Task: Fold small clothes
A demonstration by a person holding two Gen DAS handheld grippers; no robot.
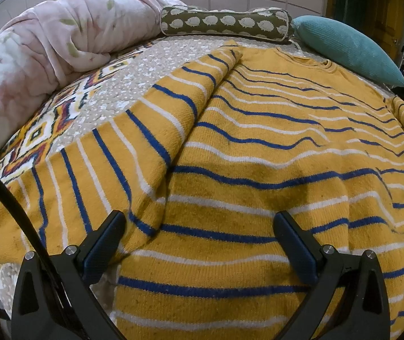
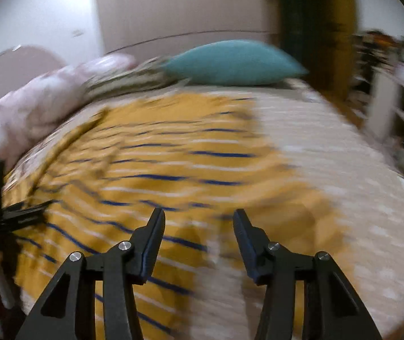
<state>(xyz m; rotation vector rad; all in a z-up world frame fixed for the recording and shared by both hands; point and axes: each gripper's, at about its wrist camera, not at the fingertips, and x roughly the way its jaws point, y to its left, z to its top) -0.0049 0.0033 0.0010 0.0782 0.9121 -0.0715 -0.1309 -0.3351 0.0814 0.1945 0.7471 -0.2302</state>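
A mustard-yellow sweater (image 1: pixel 258 153) with blue and white stripes lies spread flat on the bed, neckline at the far side. Its left sleeve (image 1: pixel 133 147) is folded in along the body's left edge. My left gripper (image 1: pixel 199 223) hovers open just above the sweater's lower hem, nothing between its fingers. In the blurred right wrist view the same sweater (image 2: pixel 150 170) fills the left and centre. My right gripper (image 2: pixel 199 221) is open above its right edge, with nothing held. The other gripper (image 2: pixel 3 215), held by a hand, shows at the far left.
The bed has a beige patterned cover (image 1: pixel 111 85). At the far side lie a rolled pink blanket (image 1: pixel 46 45), an olive bolster (image 1: pixel 224 22) with white hedgehogs and a teal cushion (image 1: pixel 349 48). Bare bedcover (image 2: pixel 343 184) stretches to the right of the sweater. Shelves (image 2: pixel 400 99) stand beyond the bed's right edge.
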